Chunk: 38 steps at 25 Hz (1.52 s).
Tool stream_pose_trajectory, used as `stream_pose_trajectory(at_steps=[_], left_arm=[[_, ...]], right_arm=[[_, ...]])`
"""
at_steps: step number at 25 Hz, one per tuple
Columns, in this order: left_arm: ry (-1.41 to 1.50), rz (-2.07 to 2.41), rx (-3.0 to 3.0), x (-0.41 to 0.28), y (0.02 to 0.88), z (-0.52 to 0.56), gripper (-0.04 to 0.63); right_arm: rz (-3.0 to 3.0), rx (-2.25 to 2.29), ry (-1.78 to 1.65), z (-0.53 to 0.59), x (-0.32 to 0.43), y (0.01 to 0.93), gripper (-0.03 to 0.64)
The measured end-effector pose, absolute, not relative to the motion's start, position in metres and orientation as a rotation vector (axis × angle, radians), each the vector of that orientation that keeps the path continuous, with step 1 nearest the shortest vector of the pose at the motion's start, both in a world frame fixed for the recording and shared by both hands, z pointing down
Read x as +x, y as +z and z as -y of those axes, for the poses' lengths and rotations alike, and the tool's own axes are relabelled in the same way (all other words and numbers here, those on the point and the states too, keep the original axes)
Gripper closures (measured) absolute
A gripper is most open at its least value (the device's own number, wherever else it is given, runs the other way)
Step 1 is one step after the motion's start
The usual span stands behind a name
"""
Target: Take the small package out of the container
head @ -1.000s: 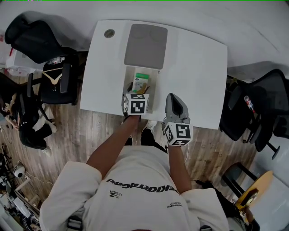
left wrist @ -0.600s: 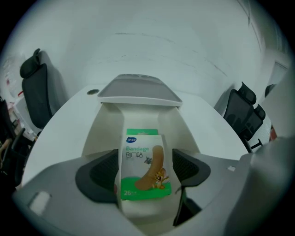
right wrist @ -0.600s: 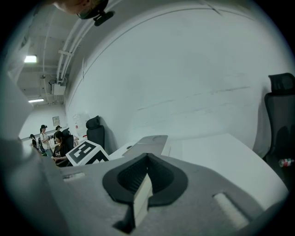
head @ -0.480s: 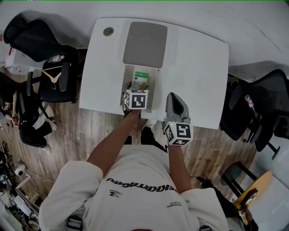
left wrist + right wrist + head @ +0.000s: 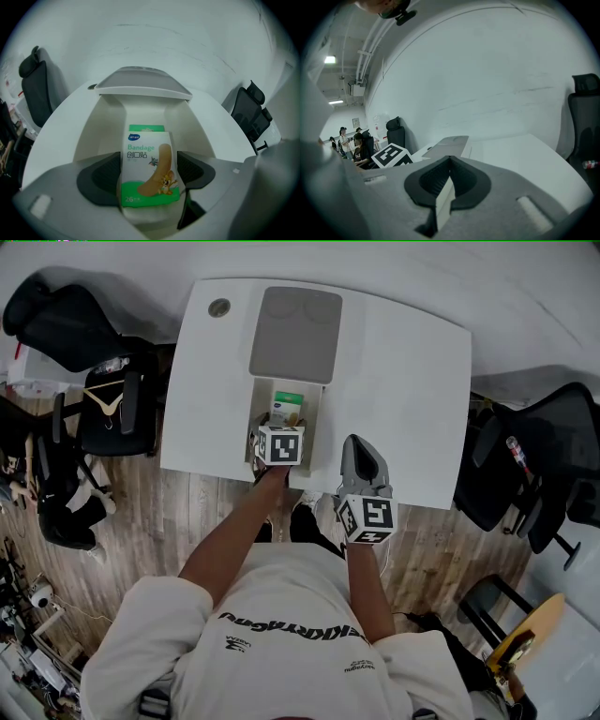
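Note:
A small green and white bandage box (image 5: 149,171) stands upright in the open white container (image 5: 105,136), whose grey lid (image 5: 143,84) lies folded back behind it. My left gripper (image 5: 147,173) reaches into the container with its jaws opening, and the box sits between the dark pads (image 5: 105,176), which flank its two sides closely. In the head view the left gripper's marker cube (image 5: 279,444) covers the container's near end, with the box (image 5: 286,407) just beyond it. My right gripper (image 5: 364,456) rests shut and holds nothing near the table's front edge, right of the container.
The white table (image 5: 403,381) has a round grey grommet (image 5: 218,307) at its back left corner. Black office chairs stand on the left (image 5: 103,409) and on the right (image 5: 525,474). Wooden floor lies below the front edge.
My left gripper has moved a little forward, deeper into the container toward the box. The right gripper has stayed in place.

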<state>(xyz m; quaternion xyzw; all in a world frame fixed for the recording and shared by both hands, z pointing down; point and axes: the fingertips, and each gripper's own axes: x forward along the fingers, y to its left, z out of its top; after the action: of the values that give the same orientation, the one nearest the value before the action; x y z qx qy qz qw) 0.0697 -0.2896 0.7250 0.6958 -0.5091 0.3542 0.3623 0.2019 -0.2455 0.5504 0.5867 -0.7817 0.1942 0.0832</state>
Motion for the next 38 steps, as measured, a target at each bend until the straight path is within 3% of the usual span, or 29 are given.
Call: stream_pose_trajectory(at_steps=[11, 38], left_arm=[[0.941, 1.356, 1.777, 0.066, 0.729, 0.291, 0.232], [0.828, 1.404, 1.830, 0.064, 0.697, 0.286, 0.233]], right_arm=[[2.332, 1.748, 0.581, 0.248, 0.200, 0.552, 0.617], [2.333, 1.768, 0.540, 0.238, 0.200, 0.537, 0.617]])
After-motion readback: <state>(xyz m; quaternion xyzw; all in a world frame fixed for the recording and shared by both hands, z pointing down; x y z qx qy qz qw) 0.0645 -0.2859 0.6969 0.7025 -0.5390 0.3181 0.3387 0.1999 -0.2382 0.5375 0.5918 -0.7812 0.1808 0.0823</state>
